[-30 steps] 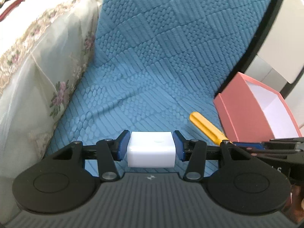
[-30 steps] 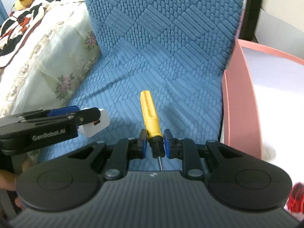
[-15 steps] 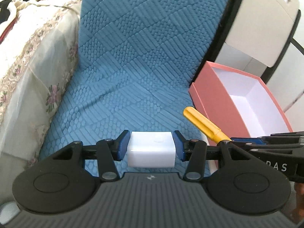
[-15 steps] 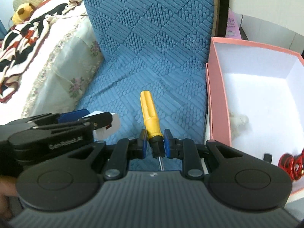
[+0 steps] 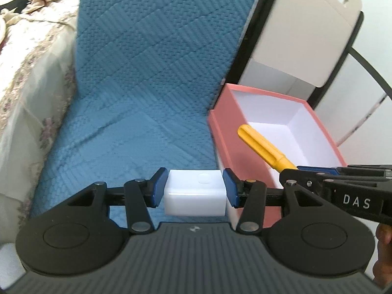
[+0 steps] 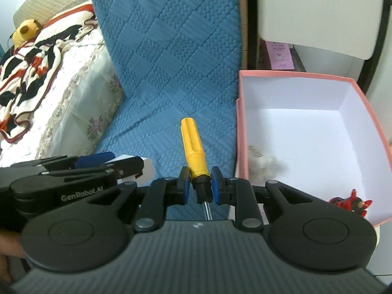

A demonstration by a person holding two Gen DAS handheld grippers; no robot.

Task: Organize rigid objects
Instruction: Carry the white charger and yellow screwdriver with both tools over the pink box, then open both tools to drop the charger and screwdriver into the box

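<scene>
Left gripper [image 5: 195, 187]: black two-finger tool with blue pads, jaws part-way apart and clamped on a white rectangular plastic block [image 5: 195, 192]; pads pressed flat on its two short sides.
White block, place: held clear of the blue quilted textured cover [image 5: 147, 85], just left of the box's near corner in the left wrist view.
Right gripper [image 6: 200, 183]: same make, jaws narrowly set and gripped on the black collar of a yellow-handled screwdriver [image 6: 193, 144].
Screwdriver, lie: handle pointed forward and away from the tool, thin metal shaft ran back toward the camera; in the left wrist view the handle overlapped the box opening.
Pink cardboard box [image 6: 362, 98]: open top, white inside, stood at the right edge of the blue cover.
Box contents: a small red and black figure [image 6: 349, 202] near the front right corner; a pale fuzzy item [image 6: 263, 159] by the left wall, too blurred to name.
Floral bedspread [image 6: 80, 98]: lay left of the blue cover.
Yellow plush toy [image 6: 25, 31]: far left, on the bedding.
White cabinet [image 5: 306, 29]: stood behind the box.
</scene>
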